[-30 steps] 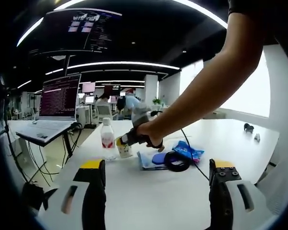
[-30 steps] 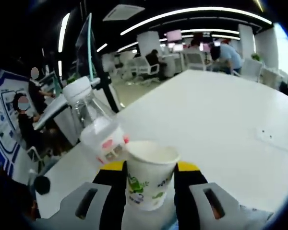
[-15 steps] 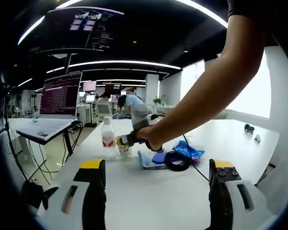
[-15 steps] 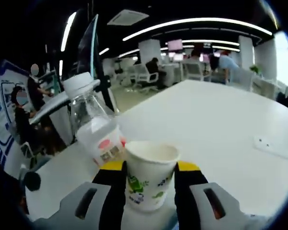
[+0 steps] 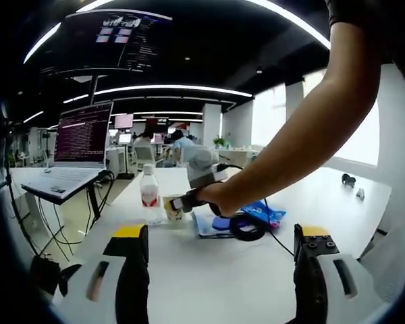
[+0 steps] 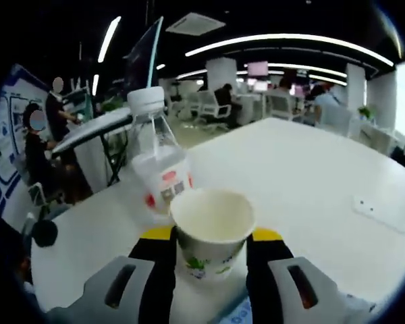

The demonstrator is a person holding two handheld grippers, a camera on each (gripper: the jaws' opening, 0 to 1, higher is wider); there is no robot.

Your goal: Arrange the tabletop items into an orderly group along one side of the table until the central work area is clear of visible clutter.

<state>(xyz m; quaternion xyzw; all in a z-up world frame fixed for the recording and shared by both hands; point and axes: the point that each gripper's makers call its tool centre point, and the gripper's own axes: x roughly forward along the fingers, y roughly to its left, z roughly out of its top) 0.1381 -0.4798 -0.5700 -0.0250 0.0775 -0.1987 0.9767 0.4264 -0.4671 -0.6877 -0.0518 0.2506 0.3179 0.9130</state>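
A white paper cup with green print sits between the jaws of my right gripper, which is shut on it. Just behind it stands a clear water bottle with a white cap and red label. From the left gripper view, the same cup and bottle stand at the far left of the white table, with the right gripper held by a person's arm. A blue snack packet, a black cable coil and a blue pad lie beside them. My left gripper hangs open over the near table.
A laptop on a stand rises left of the table, with cables hanging below. A person's arm crosses the left gripper view from the upper right. Small dark items lie at the far right of the table. Office chairs and people sit beyond.
My right gripper has carried the cup closer to the bottle and tipped so the cup's inside shows. The left gripper has stayed put.
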